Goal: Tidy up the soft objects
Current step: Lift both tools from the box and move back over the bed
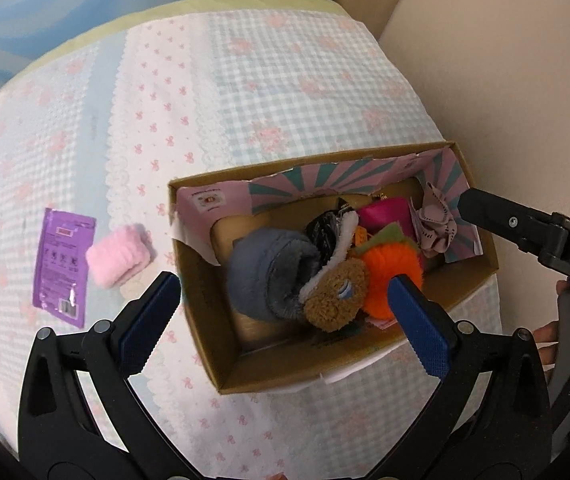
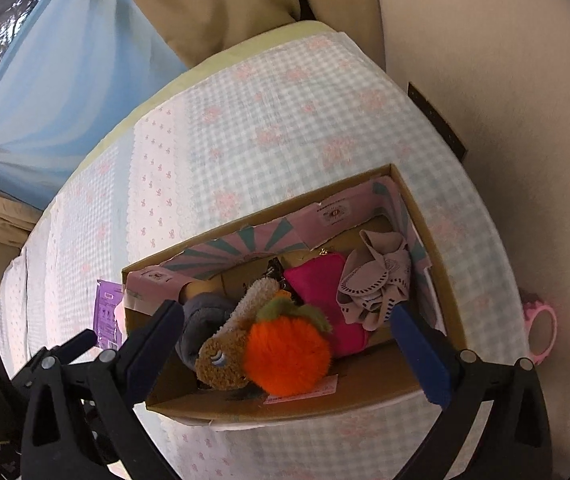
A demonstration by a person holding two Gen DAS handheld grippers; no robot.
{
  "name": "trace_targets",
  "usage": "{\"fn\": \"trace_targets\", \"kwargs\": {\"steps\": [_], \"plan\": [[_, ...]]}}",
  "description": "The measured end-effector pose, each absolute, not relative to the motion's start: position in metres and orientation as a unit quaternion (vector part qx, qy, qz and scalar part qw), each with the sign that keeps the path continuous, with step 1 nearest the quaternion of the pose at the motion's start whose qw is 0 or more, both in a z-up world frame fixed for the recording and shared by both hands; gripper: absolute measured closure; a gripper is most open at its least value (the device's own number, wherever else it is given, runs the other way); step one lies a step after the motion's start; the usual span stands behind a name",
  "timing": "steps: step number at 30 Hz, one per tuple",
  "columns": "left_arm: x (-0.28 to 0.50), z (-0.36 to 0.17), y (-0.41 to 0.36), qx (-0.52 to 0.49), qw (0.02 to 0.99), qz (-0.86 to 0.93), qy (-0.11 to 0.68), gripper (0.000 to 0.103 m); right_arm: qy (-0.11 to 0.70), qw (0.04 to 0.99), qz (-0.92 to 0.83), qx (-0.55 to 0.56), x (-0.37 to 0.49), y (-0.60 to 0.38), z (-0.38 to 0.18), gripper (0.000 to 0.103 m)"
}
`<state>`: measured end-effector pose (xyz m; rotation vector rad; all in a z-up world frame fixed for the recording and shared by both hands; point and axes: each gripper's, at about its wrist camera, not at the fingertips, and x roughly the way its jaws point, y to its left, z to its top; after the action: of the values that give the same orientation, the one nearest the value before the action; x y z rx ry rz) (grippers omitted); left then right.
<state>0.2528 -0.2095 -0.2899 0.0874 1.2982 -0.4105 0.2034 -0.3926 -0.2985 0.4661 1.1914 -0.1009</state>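
A cardboard box [image 1: 473,276] [image 2: 285,408] on the checked bedspread holds several soft things: a grey-blue plush roll [image 1: 269,268], a brown plush toy [image 1: 337,296] [image 2: 221,364], an orange pompom [image 1: 389,276] [image 2: 285,356], a magenta pouch [image 1: 385,212] [image 2: 325,284] and a beige scrunchie [image 1: 437,228] [image 2: 377,292]. My left gripper [image 1: 285,308] hangs open above the box's left part, nothing between its pads. My right gripper [image 2: 293,332] hangs open over the box too, empty; one of its fingers [image 1: 497,216] shows at the box's right end. A pink fluffy roll [image 1: 119,256] lies on the bedspread left of the box.
A purple sachet [image 1: 63,266] [image 2: 107,312] lies flat left of the pink roll. The box sits near the bed's right edge, by a beige wall [image 1: 505,60]. A pink ring-shaped object [image 2: 543,332] lies off the bed's right side. Blue curtain [image 2: 57,92] hangs behind.
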Motion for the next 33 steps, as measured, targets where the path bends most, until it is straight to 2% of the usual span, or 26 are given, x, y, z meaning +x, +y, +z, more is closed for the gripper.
{"fn": "trace_targets", "kwargs": {"steps": [11,25,33], "plan": [[0.223,-0.221,-0.184,0.045,0.814,-0.172,0.553,0.0,0.536,0.829,-0.035,0.155,0.181,-0.369,-0.246,0.0],[0.161,-0.095,-0.124,0.033,0.874,-0.148,0.462,0.0,0.473,0.878,-0.034,0.064,0.113,-0.315,-0.126,0.0],[0.13,-0.063,-0.085,0.022,0.89,-0.127,0.438,0.0,0.439,0.897,-0.035,0.03,0.084,-0.287,-0.084,0.0]]}}
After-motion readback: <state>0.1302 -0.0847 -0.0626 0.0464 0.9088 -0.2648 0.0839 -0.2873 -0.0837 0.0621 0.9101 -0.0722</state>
